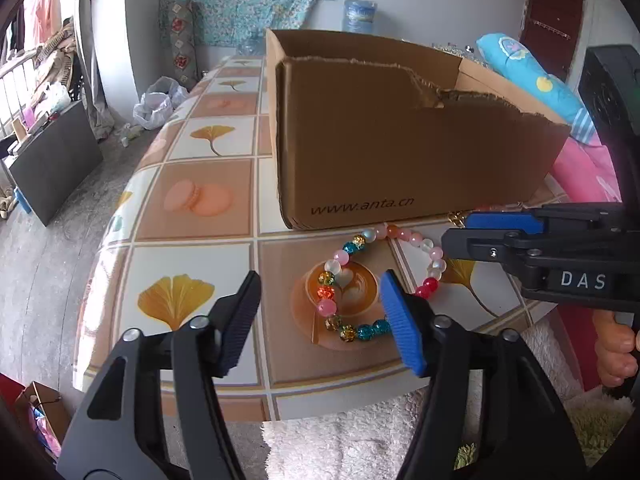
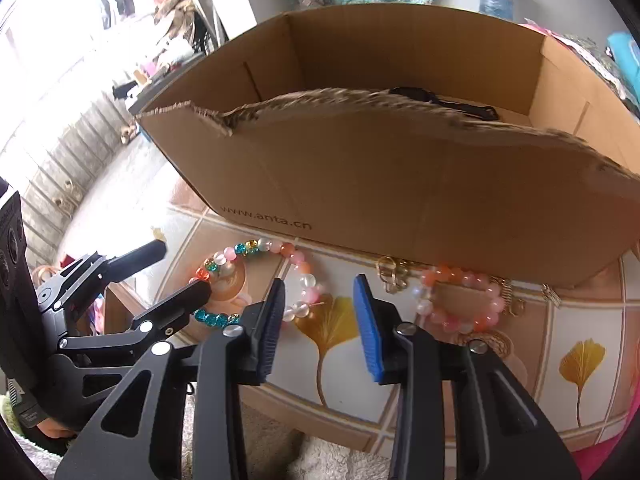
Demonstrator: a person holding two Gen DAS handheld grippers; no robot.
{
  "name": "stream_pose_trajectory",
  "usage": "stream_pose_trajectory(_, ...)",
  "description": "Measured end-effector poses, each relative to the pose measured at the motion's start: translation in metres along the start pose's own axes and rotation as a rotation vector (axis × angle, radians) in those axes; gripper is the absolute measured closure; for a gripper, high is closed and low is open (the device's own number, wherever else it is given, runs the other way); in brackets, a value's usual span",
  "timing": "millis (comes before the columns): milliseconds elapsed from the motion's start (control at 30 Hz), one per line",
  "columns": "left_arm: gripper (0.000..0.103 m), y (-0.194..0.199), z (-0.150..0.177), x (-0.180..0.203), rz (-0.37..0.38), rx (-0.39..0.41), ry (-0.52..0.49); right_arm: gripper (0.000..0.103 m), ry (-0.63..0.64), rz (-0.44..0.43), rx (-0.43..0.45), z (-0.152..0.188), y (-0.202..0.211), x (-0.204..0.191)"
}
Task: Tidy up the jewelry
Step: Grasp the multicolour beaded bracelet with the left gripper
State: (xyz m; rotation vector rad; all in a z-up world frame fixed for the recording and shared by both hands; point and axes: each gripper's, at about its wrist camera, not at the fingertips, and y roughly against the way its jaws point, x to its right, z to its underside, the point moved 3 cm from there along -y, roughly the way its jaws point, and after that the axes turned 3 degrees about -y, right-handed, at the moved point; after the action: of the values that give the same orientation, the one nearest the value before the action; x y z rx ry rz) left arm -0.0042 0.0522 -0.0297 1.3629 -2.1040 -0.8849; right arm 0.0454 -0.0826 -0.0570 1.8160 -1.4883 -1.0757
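Note:
A multicoloured bead bracelet (image 1: 340,276) lies on the tablecloth in front of the cardboard box (image 1: 384,152). It also shows in the right wrist view (image 2: 240,250). My left gripper (image 1: 320,312) is open just above it, jaws on either side of its near part. My right gripper (image 2: 320,316) is open and empty over the table; it also shows in the left wrist view (image 1: 468,232). A pink bead bracelet (image 2: 460,300) and a gold chain (image 2: 394,274) lie by the box (image 2: 400,184). A black strap-like item (image 2: 444,102) lies inside the box.
The table has a patterned cloth (image 1: 200,200) and its near edge is close to me. A white fluffy cloth (image 1: 360,436) lies below the edge. Pink and blue bedding (image 1: 560,120) sits to the right of the box. The floor (image 1: 60,240) lies to the left.

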Motion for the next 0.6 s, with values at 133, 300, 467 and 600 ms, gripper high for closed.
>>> stream_pose_trajectory(133, 0.065, -0.014, -0.003, -0.003, 0.003, -0.029, -0.009, 0.077, 0.028, 0.017, -0.022, -0.003, -0.008, -0.004)
stream_pose_trajectory(300, 0.068, -0.02, -0.003, -0.004, -0.001, -0.04, -0.037, 0.081, 0.057, 0.034, -0.039, -0.006, -0.017, -0.009)
stream_pose_trajectory(467, 0.076, -0.027, -0.007, -0.003, -0.031, -0.044, -0.069, 0.085, 0.073, 0.045, -0.045, -0.007, -0.024, -0.013)
stream_pose_trajectory(600, 0.082, -0.028, -0.008, -0.002, -0.041, -0.041, -0.078, 0.089, 0.095, 0.059, -0.037, -0.008, -0.026, -0.019)
